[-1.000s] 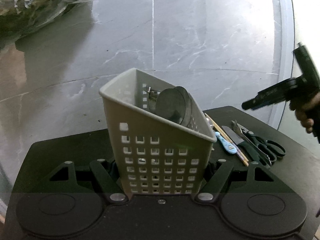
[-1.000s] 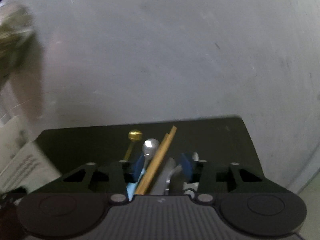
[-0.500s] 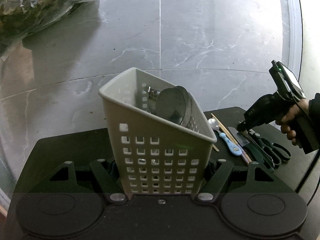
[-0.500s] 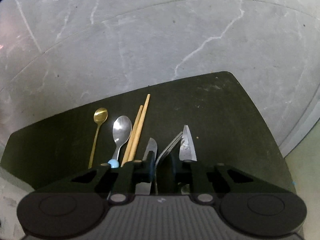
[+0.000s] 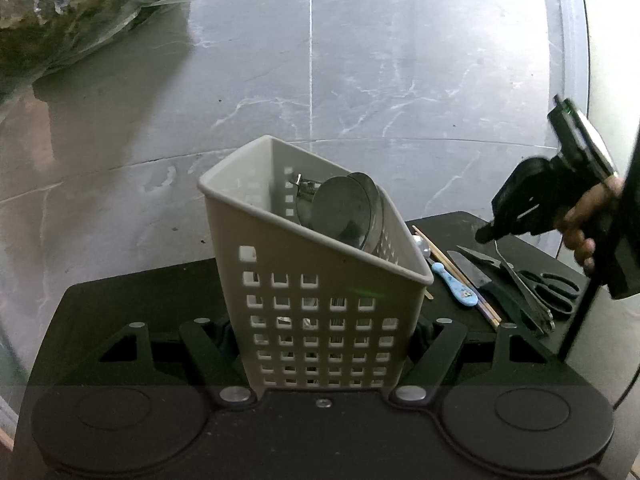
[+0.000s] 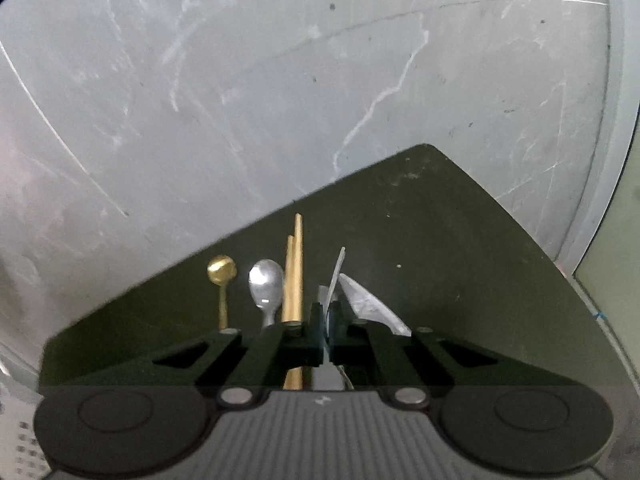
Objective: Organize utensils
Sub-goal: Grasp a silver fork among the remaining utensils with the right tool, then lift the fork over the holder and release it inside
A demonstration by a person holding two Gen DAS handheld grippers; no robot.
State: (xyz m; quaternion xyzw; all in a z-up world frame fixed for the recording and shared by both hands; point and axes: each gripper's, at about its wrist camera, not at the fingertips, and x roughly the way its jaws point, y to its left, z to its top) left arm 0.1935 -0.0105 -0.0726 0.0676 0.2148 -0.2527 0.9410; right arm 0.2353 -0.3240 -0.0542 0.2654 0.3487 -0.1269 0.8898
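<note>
Looking past my left fingers, I see grey marble floor (image 5: 360,80) filling most of the view, with a clear bag of dry greenery (image 5: 80,20) far off to their upper left. Under both sets of fingers lies the black table (image 6: 440,240).

The left gripper (image 5: 324,332) has its fingers clamped on the two sides of the pale perforated basket (image 5: 320,264). The basket stands between them, tilted, with its open mouth facing away. Round metal lids (image 5: 344,212) lean inside it.

To the right of those fingers a person's hand (image 5: 580,220) holds the right gripper (image 6: 329,312), tipped down over the loose utensils. Its fingers have just been closing and now pinch a thin metal utensil (image 6: 338,268), seen edge-on, poking out ahead of the tips. I cannot tell what kind it is.

Just left of the right fingers lie the chopsticks (image 6: 294,272), then the silver spoon (image 6: 266,280), then the gold spoon (image 6: 222,270) furthest out. A pointed blade (image 6: 368,300) lies just right of them. From the left wrist view, black scissors (image 5: 556,292) sit below the right gripper.
</note>
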